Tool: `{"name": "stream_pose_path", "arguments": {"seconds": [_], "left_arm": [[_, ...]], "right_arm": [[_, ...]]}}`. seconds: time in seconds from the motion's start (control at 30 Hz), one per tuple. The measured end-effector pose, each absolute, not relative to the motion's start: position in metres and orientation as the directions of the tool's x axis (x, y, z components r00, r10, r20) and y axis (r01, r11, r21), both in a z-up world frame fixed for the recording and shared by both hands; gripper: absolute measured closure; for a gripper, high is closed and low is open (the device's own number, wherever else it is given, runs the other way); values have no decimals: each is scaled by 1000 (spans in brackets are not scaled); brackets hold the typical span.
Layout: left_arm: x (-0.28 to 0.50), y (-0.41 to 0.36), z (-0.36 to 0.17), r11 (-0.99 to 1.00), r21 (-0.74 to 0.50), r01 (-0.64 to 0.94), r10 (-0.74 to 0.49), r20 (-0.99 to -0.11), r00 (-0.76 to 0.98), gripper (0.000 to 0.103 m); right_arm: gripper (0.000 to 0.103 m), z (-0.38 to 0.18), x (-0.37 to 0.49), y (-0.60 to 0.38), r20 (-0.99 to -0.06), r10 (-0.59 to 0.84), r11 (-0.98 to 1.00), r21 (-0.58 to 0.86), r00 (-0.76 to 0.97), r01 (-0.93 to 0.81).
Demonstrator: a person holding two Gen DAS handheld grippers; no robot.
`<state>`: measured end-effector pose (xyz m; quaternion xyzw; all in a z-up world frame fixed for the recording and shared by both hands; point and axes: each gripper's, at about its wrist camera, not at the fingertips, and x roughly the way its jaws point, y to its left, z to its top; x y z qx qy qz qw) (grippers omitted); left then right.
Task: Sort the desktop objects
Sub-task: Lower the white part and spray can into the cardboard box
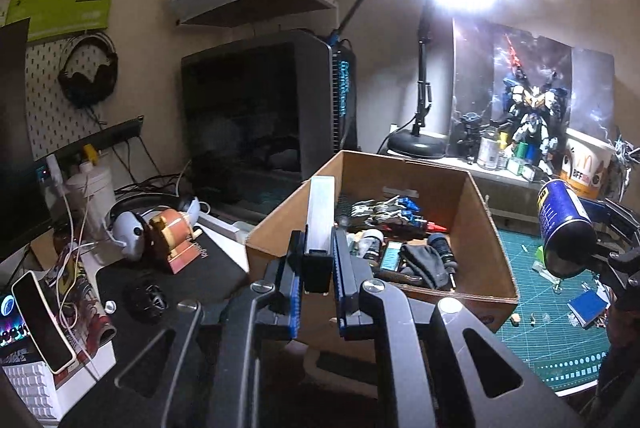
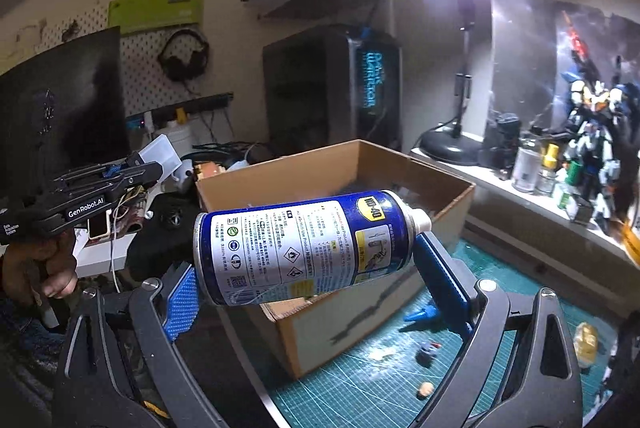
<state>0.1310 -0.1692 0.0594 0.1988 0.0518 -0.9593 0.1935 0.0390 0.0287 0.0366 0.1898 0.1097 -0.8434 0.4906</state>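
My right gripper (image 2: 316,268) is clamped on a blue spray can (image 2: 304,248), lying sideways between the blue pads, base to the left, white nozzle end to the right. Label reads "WD-40", plus hazard diamonds and small print I can't read. The can hangs over the near edge of the open cardboard box (image 2: 452,195). My left gripper (image 1: 318,260) is closed on a slim translucent white case (image 1: 320,216) with a black end, held upright at the box's left wall (image 1: 276,224). Its body reads "GenRobot.AI" in the right view. The box already holds mixed parts, with free room toward its back wall. A paper cup (image 1: 584,167) shows "BFF". Green cutting mat (image 2: 380,388) right of the box carries only small scraps.
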Motion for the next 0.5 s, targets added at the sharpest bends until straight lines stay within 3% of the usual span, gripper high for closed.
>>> {"name": "stream_pose_path", "arguments": {"seconds": [0.5], "left_arm": [[134, -178, 56, -916, -22, 401, -357, -412, -838, 90]], "right_arm": [[8, 32, 41, 8, -451, -796, -459, 13, -404, 888]]}}
